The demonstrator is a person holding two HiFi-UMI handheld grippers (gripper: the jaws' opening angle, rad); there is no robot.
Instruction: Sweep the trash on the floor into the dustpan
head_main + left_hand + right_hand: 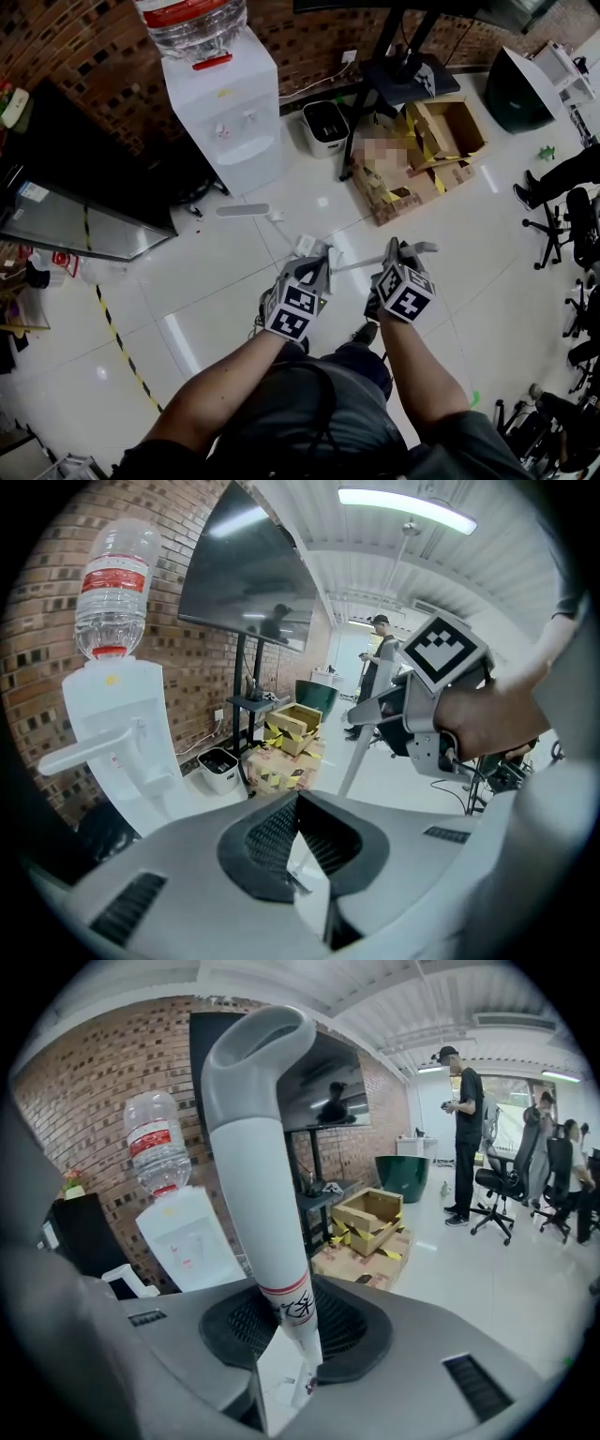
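Observation:
My right gripper (291, 1344) is shut on the white broom handle (258, 1176), which rises from the jaws to a grey hooked end. In the head view that gripper (394, 258) is at centre right, and the broom handle (356, 264) runs left from it. My left gripper (305, 864) is shut on a thin white part of the dustpan handle (89, 750), whose long arm sticks out to the left. From the head view the left gripper (314, 267) sits beside the right one, and the dustpan handle (242, 210) reaches up-left. The dustpan's tray and the broom head are hidden. I cannot make out any trash.
A white water dispenser (230, 112) stands ahead, with a white bin (325, 127) and taped cardboard boxes (422, 150) beside a black stand (398, 70). Office chairs (577, 225) line the right side. A black-yellow tape line (117, 337) crosses the floor at left. A person (464, 1129) stands far off.

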